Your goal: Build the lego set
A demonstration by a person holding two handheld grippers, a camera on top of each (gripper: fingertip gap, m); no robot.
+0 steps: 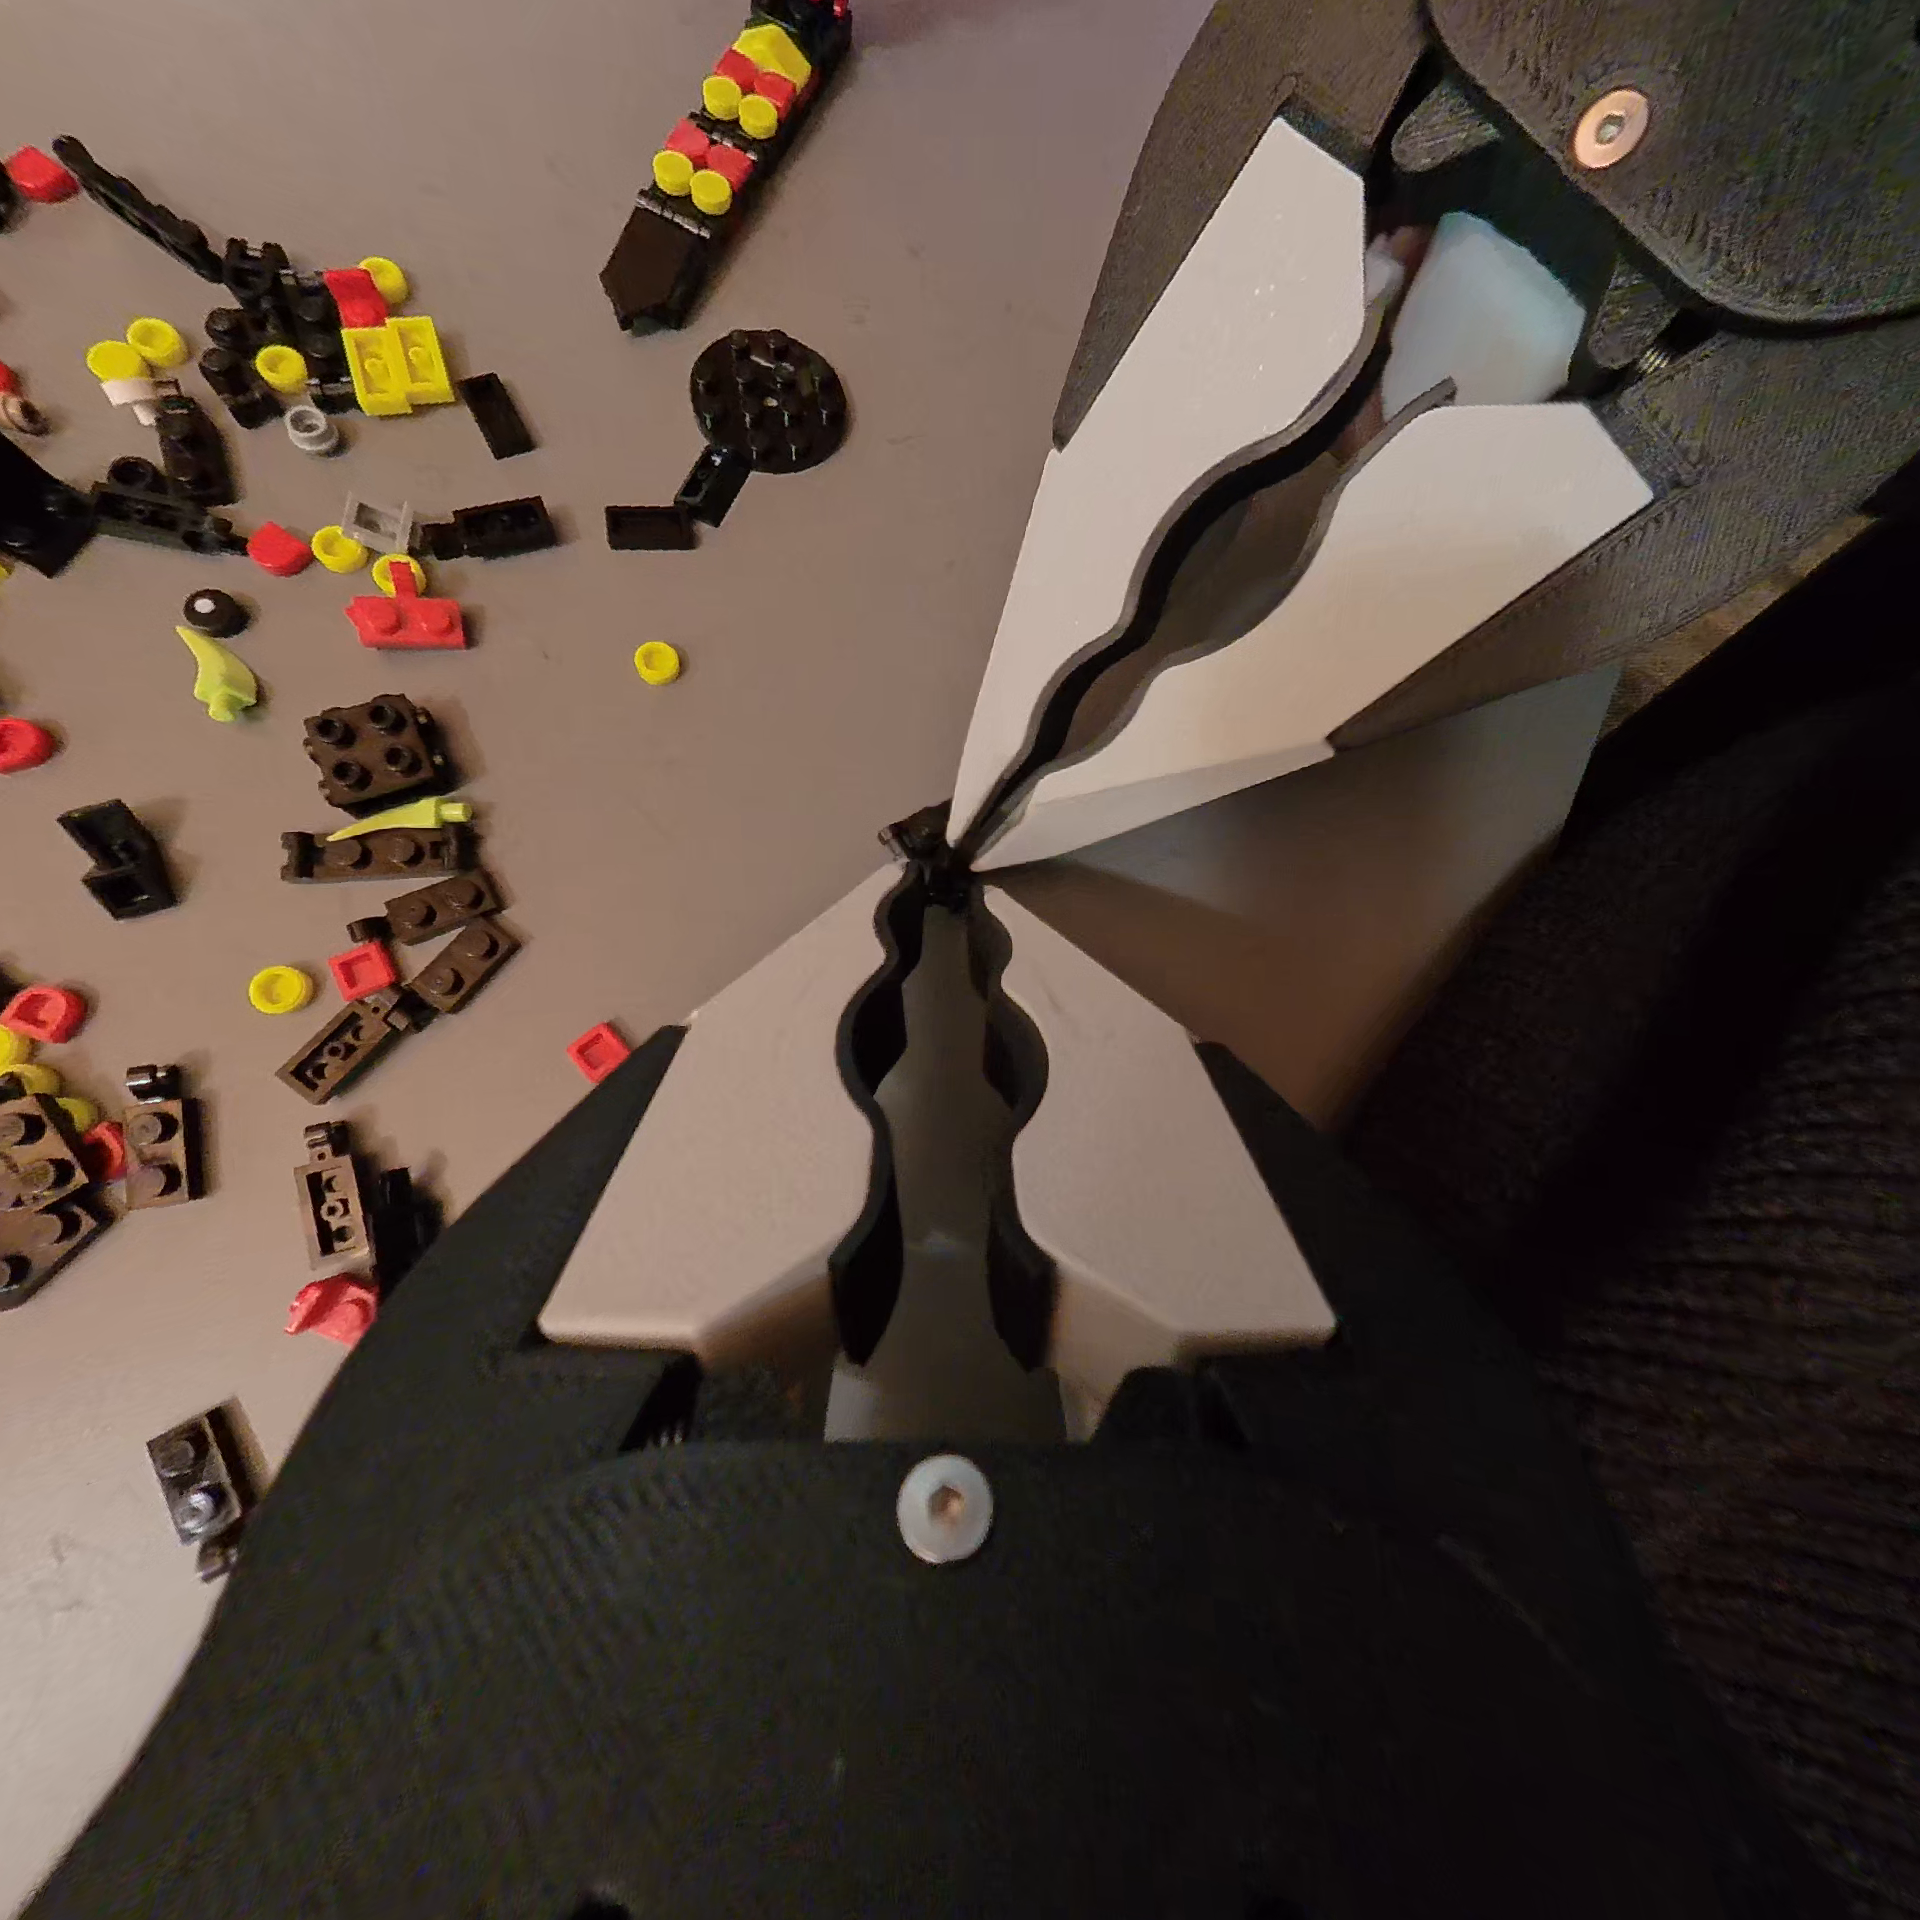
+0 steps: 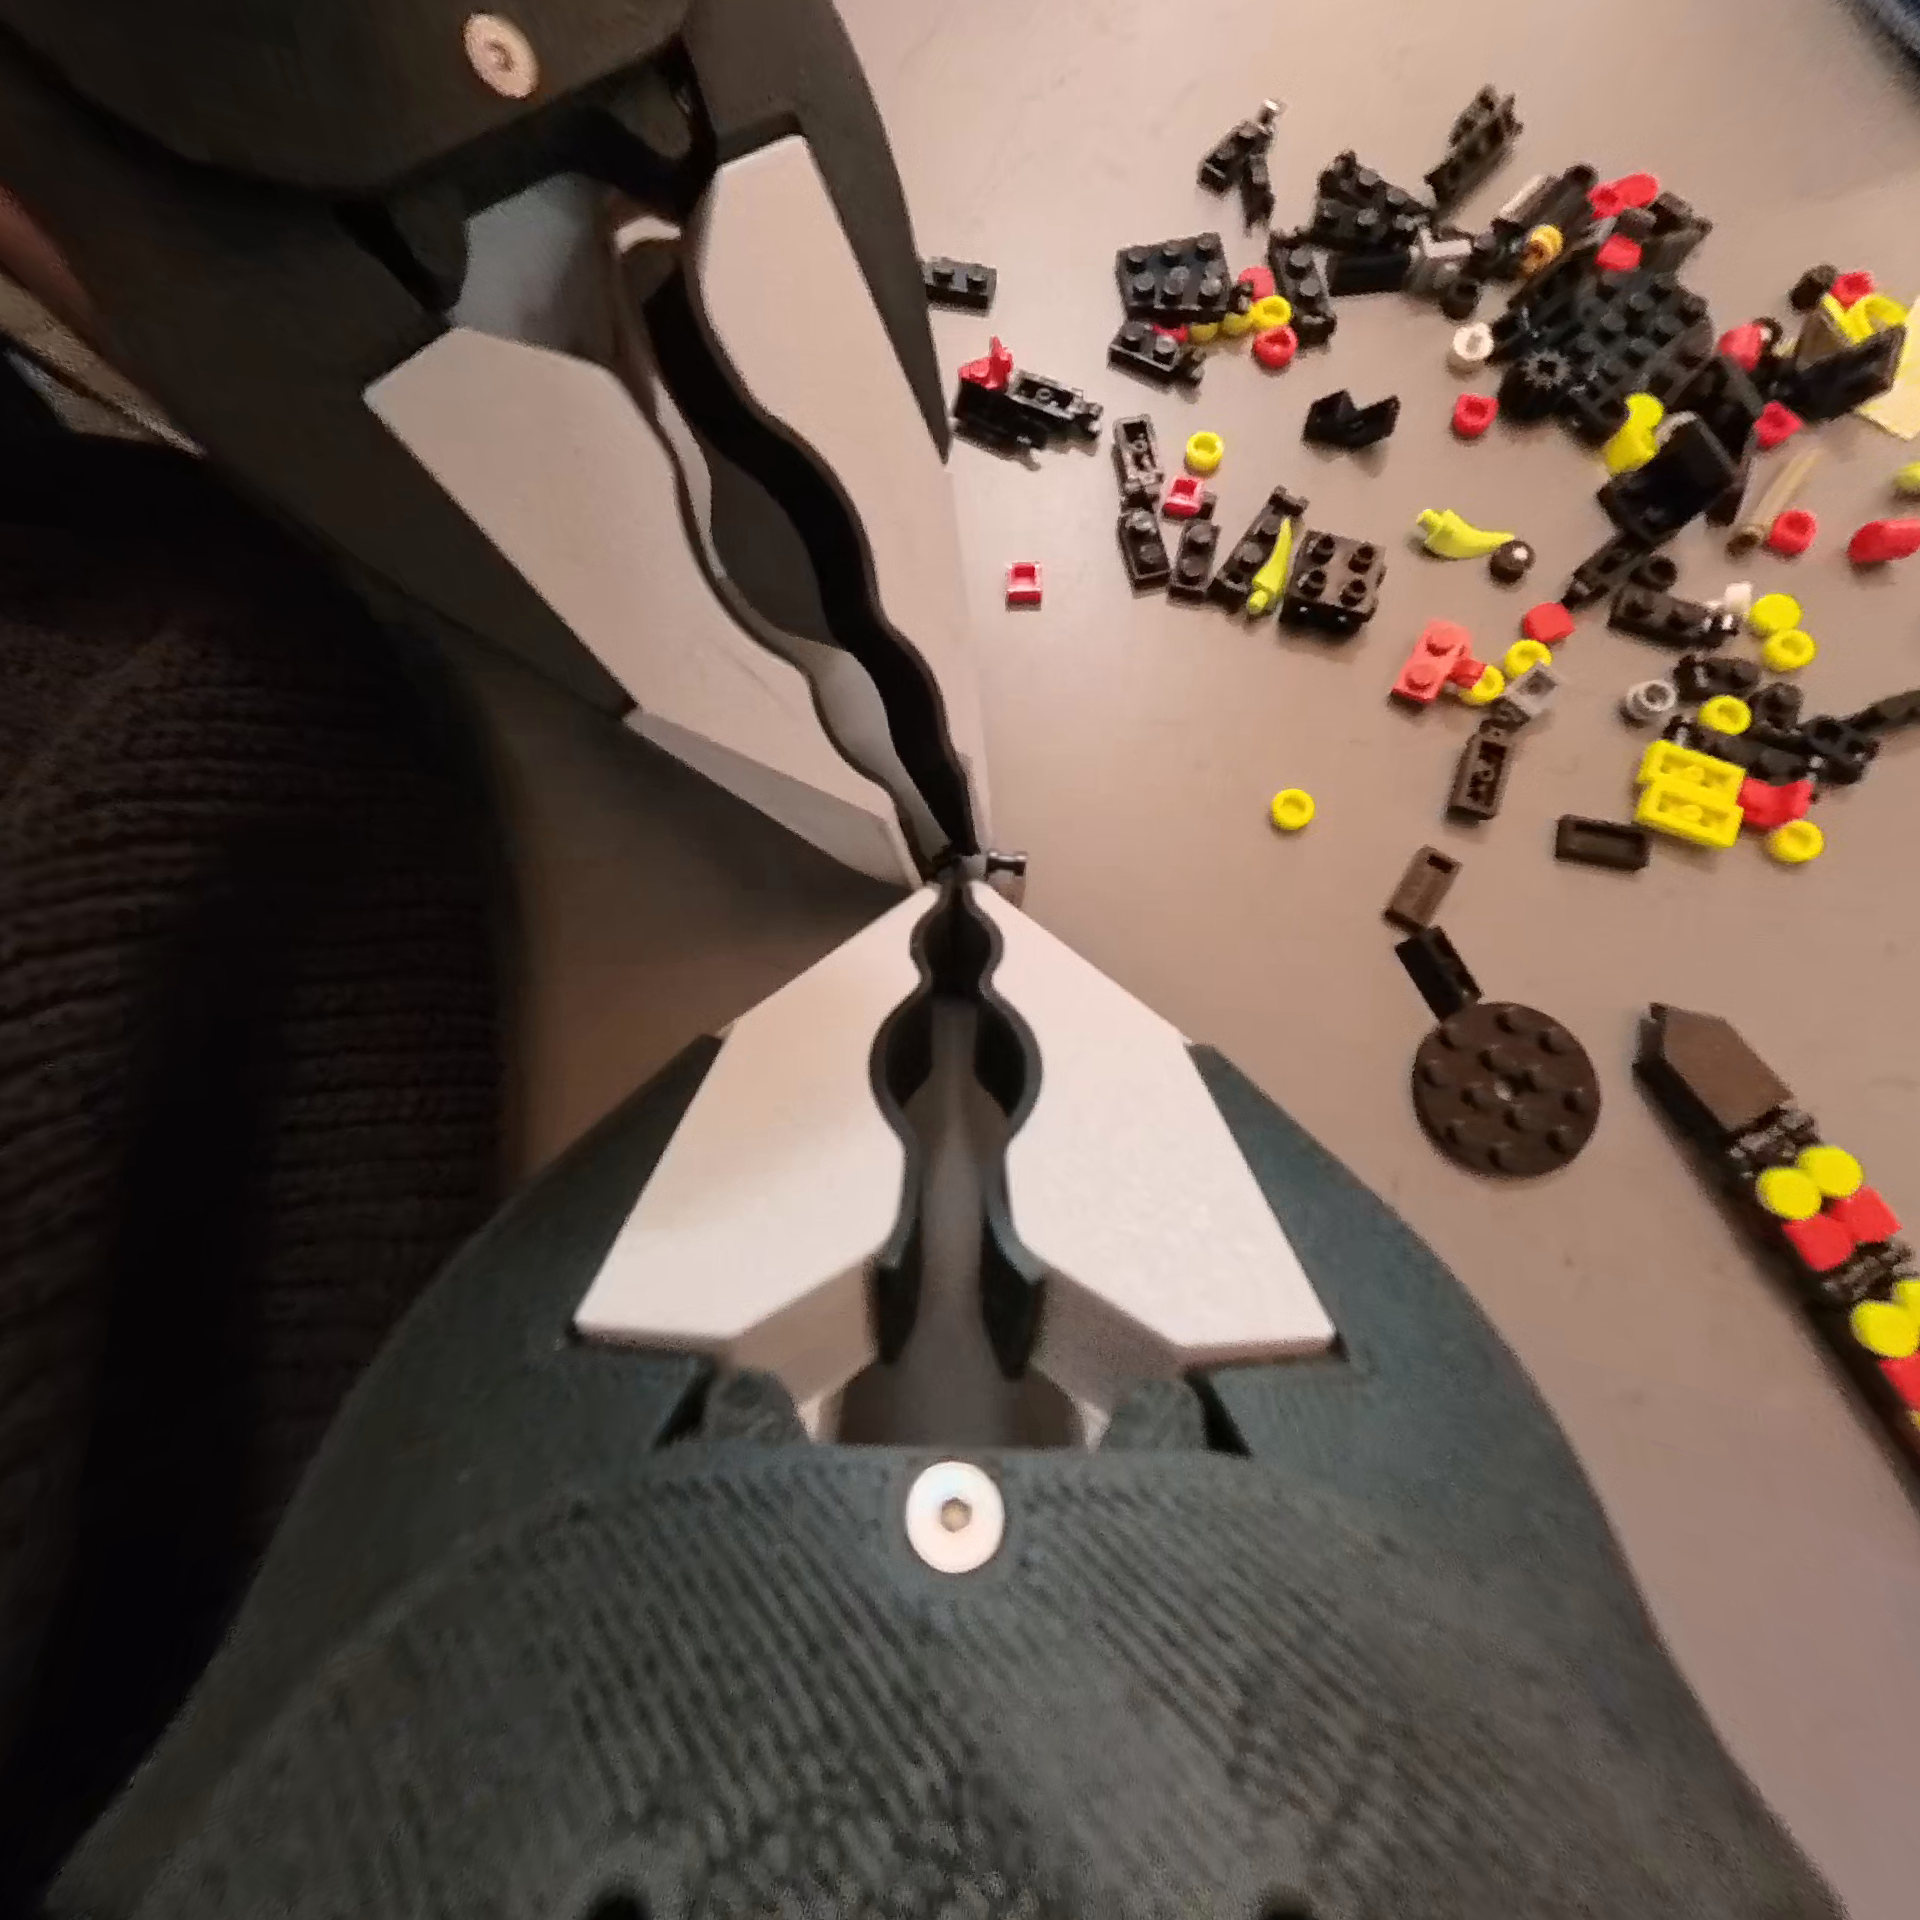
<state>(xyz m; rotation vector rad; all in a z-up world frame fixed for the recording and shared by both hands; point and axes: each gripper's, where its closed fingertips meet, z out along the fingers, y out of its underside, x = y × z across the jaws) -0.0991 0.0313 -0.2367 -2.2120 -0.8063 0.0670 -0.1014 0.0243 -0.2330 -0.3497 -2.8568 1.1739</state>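
- The left claw (image 1: pixel 940 888) is closed tip-tight on a tiny black piece (image 1: pixel 914 844), and the right claw (image 2: pixel 961 871) meets it tip to tip, likewise pinched shut on the same small black piece, or on one joined to it; which part each holds is too small to tell.
- Both claws hold the piece above the counter (image 1: pixel 727 727), probably so that two small parts can be pressed together in mid-air.
- The loose lego bricks (image 1: pixel 374 769) lie scattered on the counter well to the left of the left claw's tips, kept apart from the joining spot.
- The part-built black, red and yellow strip (image 1: pixel 727 156) lies beyond them, and a black round plate (image 1: pixel 767 400) sits near it, seemingly set aside.
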